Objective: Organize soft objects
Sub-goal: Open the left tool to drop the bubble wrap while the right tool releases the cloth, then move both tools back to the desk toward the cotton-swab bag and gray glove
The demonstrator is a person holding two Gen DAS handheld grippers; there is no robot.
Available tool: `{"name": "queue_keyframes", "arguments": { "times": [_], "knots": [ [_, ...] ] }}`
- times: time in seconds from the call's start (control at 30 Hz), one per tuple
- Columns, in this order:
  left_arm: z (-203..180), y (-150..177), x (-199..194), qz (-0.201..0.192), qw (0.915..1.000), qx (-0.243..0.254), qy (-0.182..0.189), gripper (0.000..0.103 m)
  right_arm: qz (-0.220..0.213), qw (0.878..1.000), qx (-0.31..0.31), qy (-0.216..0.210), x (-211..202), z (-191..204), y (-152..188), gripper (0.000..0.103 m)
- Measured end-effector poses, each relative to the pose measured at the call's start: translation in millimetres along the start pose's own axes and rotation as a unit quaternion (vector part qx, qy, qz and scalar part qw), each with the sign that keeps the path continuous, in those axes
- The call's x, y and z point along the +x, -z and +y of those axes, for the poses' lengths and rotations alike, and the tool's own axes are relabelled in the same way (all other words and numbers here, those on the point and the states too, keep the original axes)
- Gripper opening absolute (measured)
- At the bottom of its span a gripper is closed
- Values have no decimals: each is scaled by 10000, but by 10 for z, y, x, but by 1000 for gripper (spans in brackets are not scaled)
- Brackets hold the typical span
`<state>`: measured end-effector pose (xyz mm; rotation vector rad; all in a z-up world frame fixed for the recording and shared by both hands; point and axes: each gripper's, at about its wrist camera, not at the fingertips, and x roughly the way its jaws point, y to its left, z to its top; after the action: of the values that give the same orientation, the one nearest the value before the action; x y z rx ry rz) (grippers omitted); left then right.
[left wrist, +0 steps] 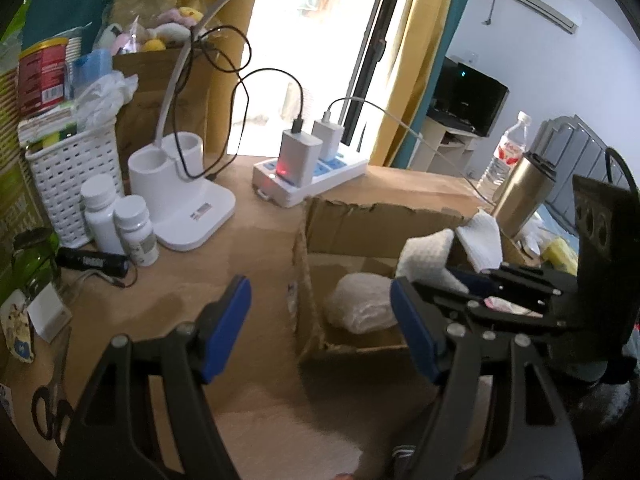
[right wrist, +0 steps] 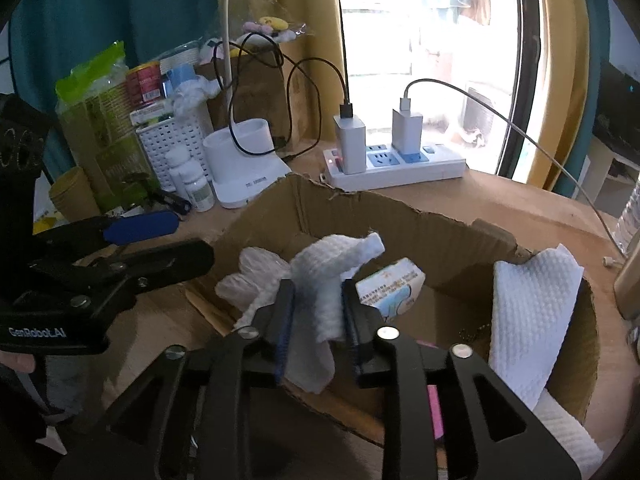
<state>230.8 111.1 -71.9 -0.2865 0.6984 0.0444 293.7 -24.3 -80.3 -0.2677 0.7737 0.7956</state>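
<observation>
The desk is pretty crowded along the back, but the wood in front of the left gripper is bare. Its blue-padded jaws stand wide apart with nothing between them, just outside the left wall of the cardboard box. That box is the biggest thing here, torn ragged along its top edge, open on top. In the right wrist view the left gripper's body reads "GenRobot.AI", the only writing I can make out clearly.

The right gripper is over the box, jaws partly open with a crumpled white paper towel sitting between them. Can't tell whether the pads actually press on it. Another folded paper towel leans on the box's right wall, a bundle of clear plastic lies inside on the left, and a small printed packet sits behind the right finger, print too blurry to read.

Behind the box: a white desk lamp base, a power strip with two chargers and looping cables, a white basket, two white pill bottles. Scissors lie at the desk's left edge. A steel flask and water bottle stand right of the box.
</observation>
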Motion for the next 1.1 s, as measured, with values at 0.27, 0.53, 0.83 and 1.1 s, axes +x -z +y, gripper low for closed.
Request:
{"name": "queue_keyframes", "arguments": {
  "times": [0.27,0.53,0.83,1.1],
  "knots": [
    [13,39,-75,-37,10000,-18,-1,74,9,9996,-129,256,-23,42,34,48],
    [32,88,-157,-66,10000,-49,-28,74,250,9977,-127,618,78,8,135,55],
    [27,116,-253,-115,9999,-50,-46,74,20,9985,137,529,-75,-17,126,55],
    [-67,149,-362,-177,9998,36,25,74,-215,9984,155,501,-301,38,147,58]
  ]
}}
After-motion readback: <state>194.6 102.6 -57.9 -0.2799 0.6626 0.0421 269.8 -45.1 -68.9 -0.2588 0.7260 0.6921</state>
